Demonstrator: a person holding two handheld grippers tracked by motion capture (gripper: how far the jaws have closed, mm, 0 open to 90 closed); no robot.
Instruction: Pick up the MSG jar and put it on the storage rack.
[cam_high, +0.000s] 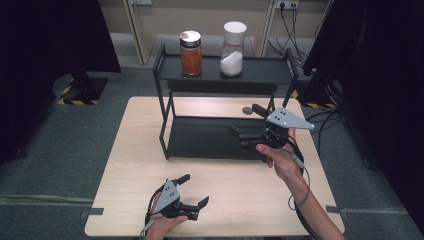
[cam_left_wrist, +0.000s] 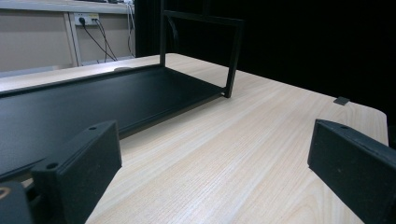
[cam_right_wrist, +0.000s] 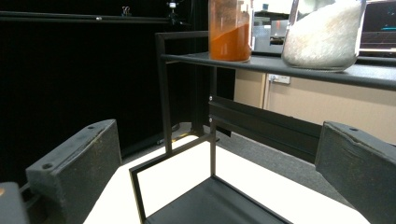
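Note:
A black two-tier rack (cam_high: 265, 76) stands on a light wooden table (cam_high: 140, 150). Its top shelf (cam_right_wrist: 275, 65) carries a jar of orange powder (cam_high: 191, 52) (cam_right_wrist: 229, 30) and a white-lidded jar of white grains (cam_high: 233, 49) (cam_right_wrist: 322, 32). The lower shelf (cam_high: 200, 137) (cam_left_wrist: 93, 100) (cam_right_wrist: 210, 207) is bare. My right gripper (cam_high: 243, 119) (cam_right_wrist: 215, 158) is open at the rack's right end, level with the lower shelf, holding nothing. My left gripper (cam_high: 196, 189) (cam_left_wrist: 212, 158) is open low over the table's front, pointing toward the rack.
A small grey disc (cam_high: 247, 110) lies on the table behind the rack. Black curtains (cam_high: 380, 75) hang at both sides. Cables (cam_high: 327, 117) trail on the floor at the right. Bare tabletop (cam_left_wrist: 243, 135) stretches between the left gripper and the rack.

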